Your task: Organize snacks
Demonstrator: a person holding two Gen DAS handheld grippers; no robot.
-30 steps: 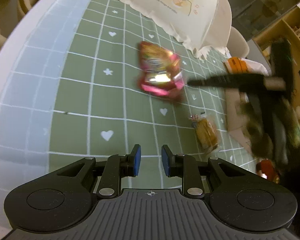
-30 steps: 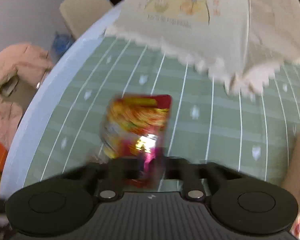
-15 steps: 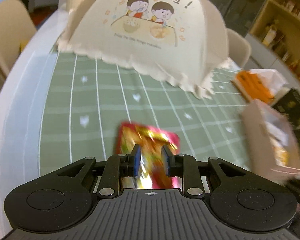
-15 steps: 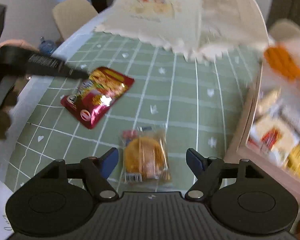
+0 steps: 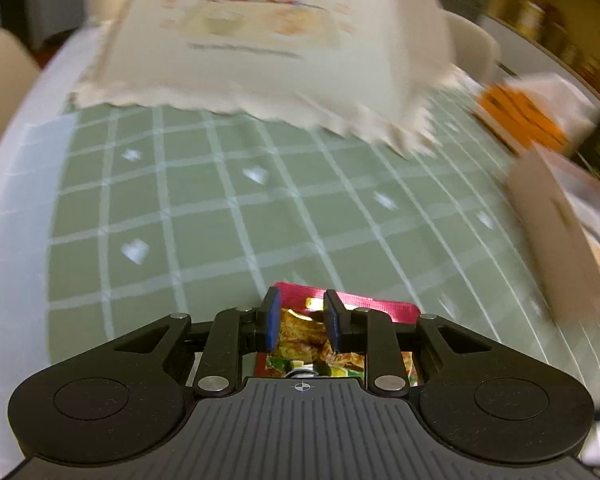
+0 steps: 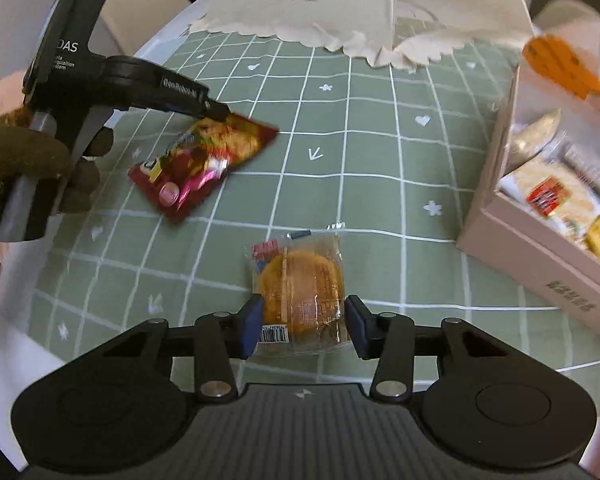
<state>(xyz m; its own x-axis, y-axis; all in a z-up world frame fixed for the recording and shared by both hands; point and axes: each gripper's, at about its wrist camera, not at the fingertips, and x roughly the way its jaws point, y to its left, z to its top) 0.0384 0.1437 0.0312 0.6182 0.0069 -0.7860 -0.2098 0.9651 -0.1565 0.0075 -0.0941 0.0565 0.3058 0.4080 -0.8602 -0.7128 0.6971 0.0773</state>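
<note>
Red and glossy, the chip packet (image 6: 204, 164) hangs pinched by its top edge in our left gripper (image 6: 216, 111), jaws clamped on it, at ten o'clock in the right wrist view, tilted just above the green checked tablecloth (image 6: 380, 168). Our right gripper (image 6: 302, 322) has just been closing — its blue pads flank the wrapped round cake (image 6: 300, 292) lying flat at six o'clock, not yet squeezing it. The pink snack box (image 6: 540, 256) sits at three o'clock.
</note>
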